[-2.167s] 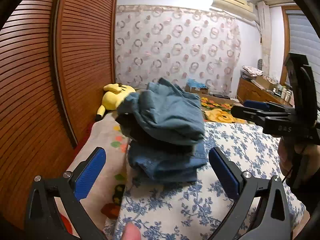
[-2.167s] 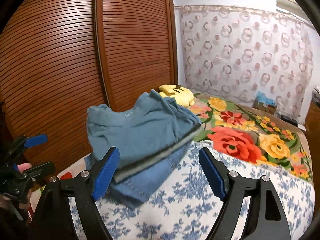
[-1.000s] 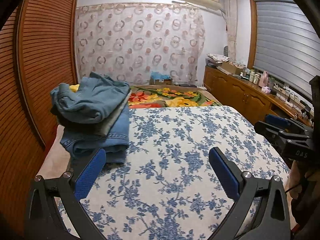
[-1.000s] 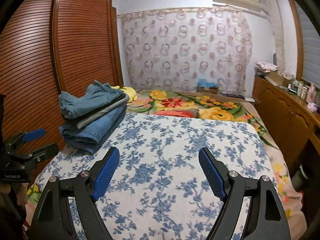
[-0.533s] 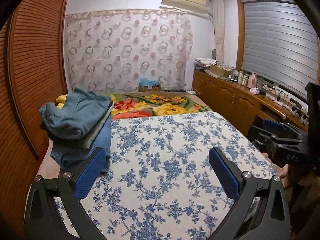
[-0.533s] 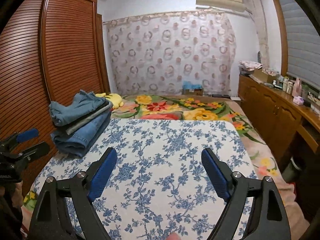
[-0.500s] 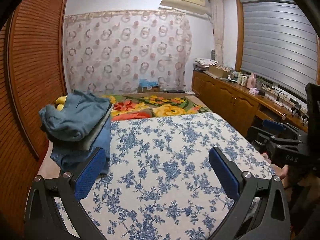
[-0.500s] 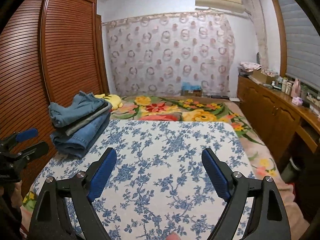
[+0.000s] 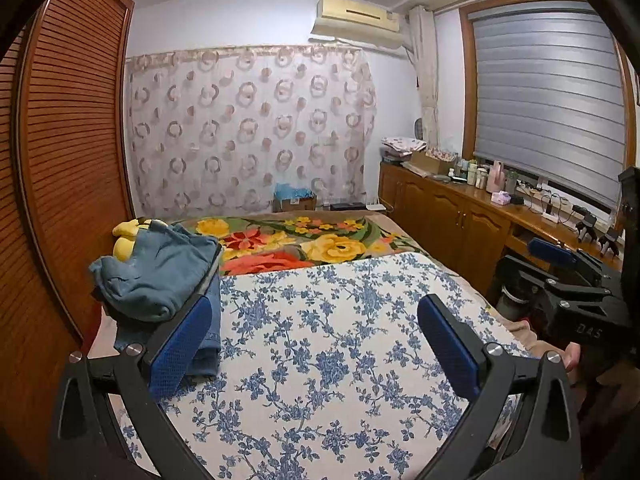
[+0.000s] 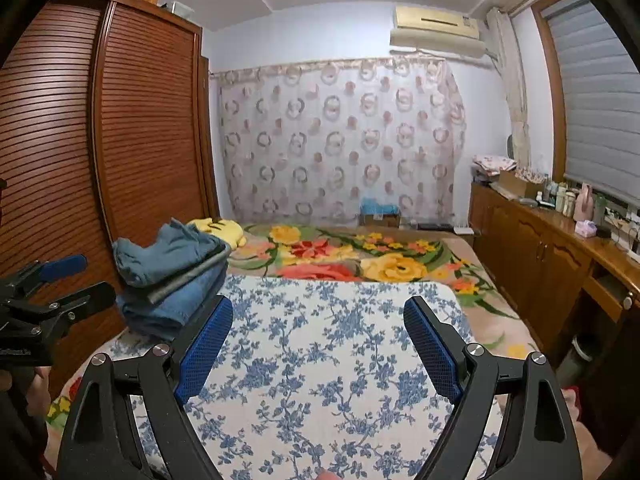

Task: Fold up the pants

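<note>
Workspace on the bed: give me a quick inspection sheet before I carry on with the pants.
Surface: blue-flowered sheet on the bed, nothing lying on its open middle; bright floral blanket beyond it.
Job's things: folded pants stack at the sheet's left edge beside the wardrobe, teal pair on top, denim underneath.
Clutter: yellow plush toy behind the stack; bottles and boxes on the sideboard.
Grippers: left gripper open, empty; right gripper open, empty, jaws just widened; both apart from the stack.
Cables: some plugged cords on the sideboard's far end, none on the bed.
Surroundings: patterned curtain, air conditioner, window blind.
</note>
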